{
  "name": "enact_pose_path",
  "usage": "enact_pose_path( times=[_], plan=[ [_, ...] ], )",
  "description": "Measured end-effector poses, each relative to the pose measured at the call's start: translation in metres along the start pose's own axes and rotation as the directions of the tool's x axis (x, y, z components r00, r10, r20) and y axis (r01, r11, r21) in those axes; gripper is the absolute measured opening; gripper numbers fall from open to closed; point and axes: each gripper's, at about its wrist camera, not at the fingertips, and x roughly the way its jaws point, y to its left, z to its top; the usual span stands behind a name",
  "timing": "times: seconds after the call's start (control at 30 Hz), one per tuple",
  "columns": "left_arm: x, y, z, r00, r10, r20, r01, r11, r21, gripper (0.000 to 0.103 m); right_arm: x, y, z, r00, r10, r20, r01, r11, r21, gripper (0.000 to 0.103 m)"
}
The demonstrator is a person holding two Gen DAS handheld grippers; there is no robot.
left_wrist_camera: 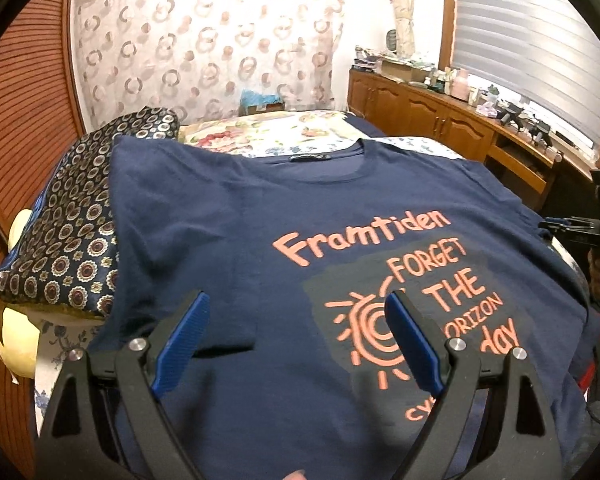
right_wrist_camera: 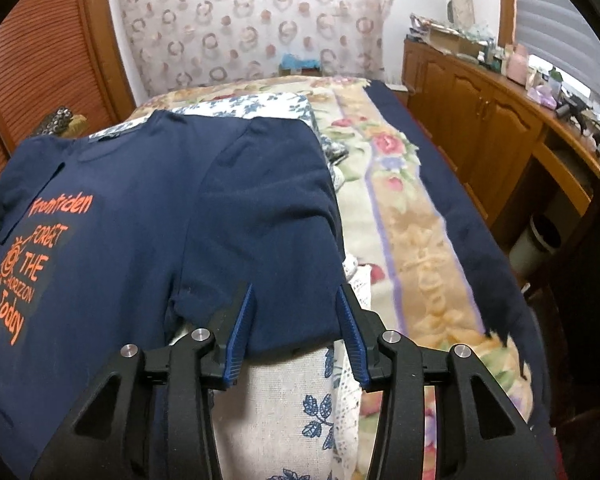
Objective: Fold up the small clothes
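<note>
While the right claw (right_wrist_camera: 296, 320) hangs with its blue-padded jaws partly apart, the folded-in right sleeve (right_wrist_camera: 268, 200) of the navy blue cotton T-shirt with orange lettering (right_wrist_camera: 120, 240) lies between and just beyond them, running off toward twelve o'clock; the pads do not seem to press on the cloth, so I judge the sleeve released rather than held. The shirt's long axis runs from hem, nearest the claws, to collar at twelve o'clock, and the body spreads from the right claw toward nine o'clock. The left claw (left_wrist_camera: 296, 344) stands wide apart over the chest print with nothing between its jaws, a short fold edge at its eight o'clock. The next fold probably turns on the hem, and both claws are about equally near it, each on its own side.

The shirt rests on the bed with a floral quilt (right_wrist_camera: 400, 184). A dark paisley-patterned cushion (left_wrist_camera: 68, 232) touches the shirt's edge at the left claw's ten o'clock. At two o'clock stands a wooden sideboard (left_wrist_camera: 440, 116) crowded with small bottles and boxes; their contents cannot be told.
</note>
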Motion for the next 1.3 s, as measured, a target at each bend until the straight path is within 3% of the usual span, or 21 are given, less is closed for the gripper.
enact_pose_path(
  times=[0.13, 0.3, 0.5, 0.7, 0.83, 0.97, 1.2, 1.3],
  plan=[
    [-0.002, -0.008, 0.001, 1.000, -0.001, 0.009, 0.001, 1.000, 0.010, 0.090, -0.002, 0.003, 0.001, 0.999, -0.040, 0.009, 0.040, 0.999, -0.037, 0.012],
    [-0.002, -0.015, 0.001, 1.000, -0.005, 0.012, 0.005, 1.000, 0.017, 0.090, -0.004, 0.011, 0.005, 0.998, -0.052, 0.028, 0.054, 0.994, -0.090, 0.002],
    [-0.006, -0.016, 0.000, 1.000, 0.001, 0.025, -0.001, 1.000, 0.012, 0.090, -0.021, 0.028, 0.026, 0.994, 0.001, 0.110, 0.011, 0.994, -0.110, 0.002],
    [-0.010, -0.016, -0.002, 0.999, 0.009, 0.034, -0.009, 1.000, 0.007, 0.090, -0.033, 0.082, 0.050, 0.980, 0.113, 0.167, -0.076, 0.975, -0.210, 0.002],
    [-0.012, -0.013, -0.001, 0.999, 0.012, 0.041, -0.012, 1.000, 0.000, 0.090, -0.026, 0.125, 0.045, 0.966, 0.228, 0.121, -0.189, 0.945, -0.268, 0.002],
    [-0.017, -0.010, -0.002, 0.998, 0.011, 0.061, -0.010, 1.000, -0.009, 0.090, -0.011, 0.149, 0.026, 0.958, 0.283, 0.054, -0.257, 0.923, -0.286, 0.002],
    [-0.027, -0.004, -0.003, 0.994, 0.015, 0.106, -0.010, 0.999, -0.042, 0.090, -0.007, 0.135, 0.023, 0.975, 0.214, 0.061, -0.193, 0.951, -0.243, 0.041],
    [-0.029, -0.002, -0.004, 0.993, 0.016, 0.113, -0.010, 0.999, -0.048, 0.090, -0.015, 0.110, 0.031, 0.979, 0.179, 0.094, -0.158, 0.967, -0.199, 0.044]
  ],
)
